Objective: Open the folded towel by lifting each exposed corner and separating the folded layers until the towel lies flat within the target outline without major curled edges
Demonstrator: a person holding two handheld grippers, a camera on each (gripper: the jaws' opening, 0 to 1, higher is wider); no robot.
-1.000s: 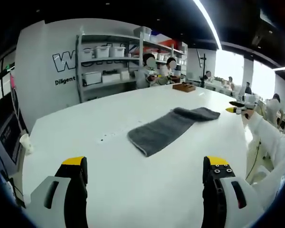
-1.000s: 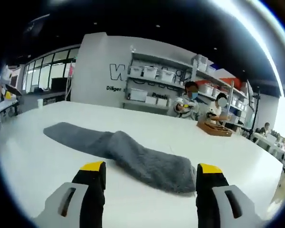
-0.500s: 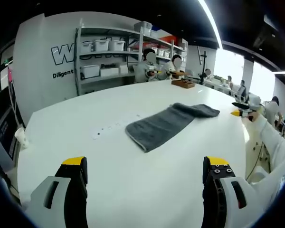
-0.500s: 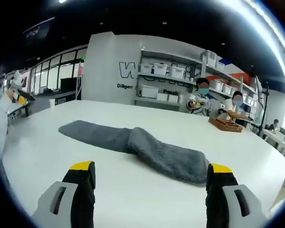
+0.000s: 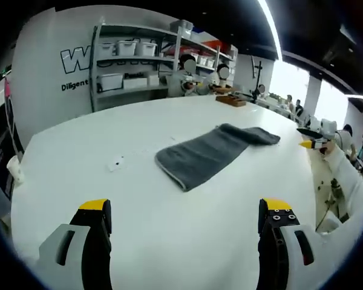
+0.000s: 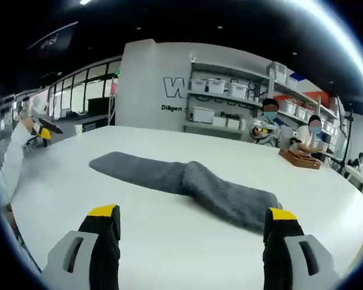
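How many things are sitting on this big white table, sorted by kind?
Grey towel: 1
Wooden tray: 1
White paper cup: 1
Total: 3, all on the white table.

towel (image 5: 210,152): dark grey, plain, paler grey trim on one edge
table (image 5: 109,199): glossy white, few small dark specks
left gripper (image 5: 184,232): black jaws, yellow tips, light grey body
right gripper (image 6: 192,241): black jaws, yellow tips, light grey body
wall (image 6: 148,84): light grey, dark lettering
bins (image 5: 127,48): white, on grey shelving
tray (image 6: 301,158): brown
sleeve (image 6: 9,160): white
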